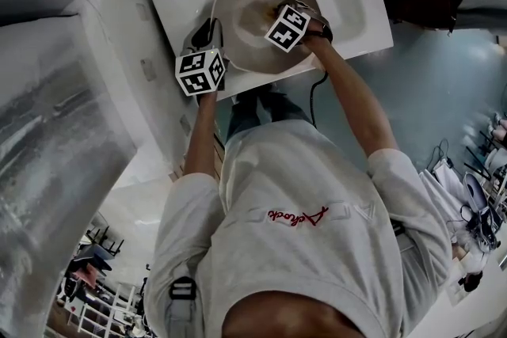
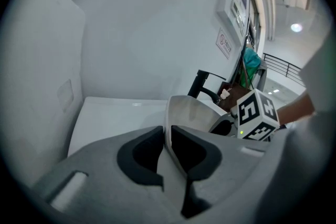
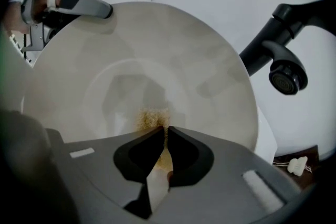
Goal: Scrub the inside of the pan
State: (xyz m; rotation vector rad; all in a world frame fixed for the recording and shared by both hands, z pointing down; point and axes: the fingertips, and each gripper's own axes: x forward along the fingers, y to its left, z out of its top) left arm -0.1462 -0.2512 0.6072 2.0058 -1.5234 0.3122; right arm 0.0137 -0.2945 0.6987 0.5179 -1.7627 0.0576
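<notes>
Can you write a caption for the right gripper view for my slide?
The right gripper pinches a yellowish scrubber against the inside of the pan, near a black faucet.

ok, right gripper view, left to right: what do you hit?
Left gripper clamped on the rim → pan → black faucet. Skipped the scrub pad: it sits over the pan's middle.

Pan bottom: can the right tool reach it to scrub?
Probably yes. The right tool, shut on a yellowish scrubber, sits inside the pan; nothing blocks it, and the left tool grips the rim.
</notes>
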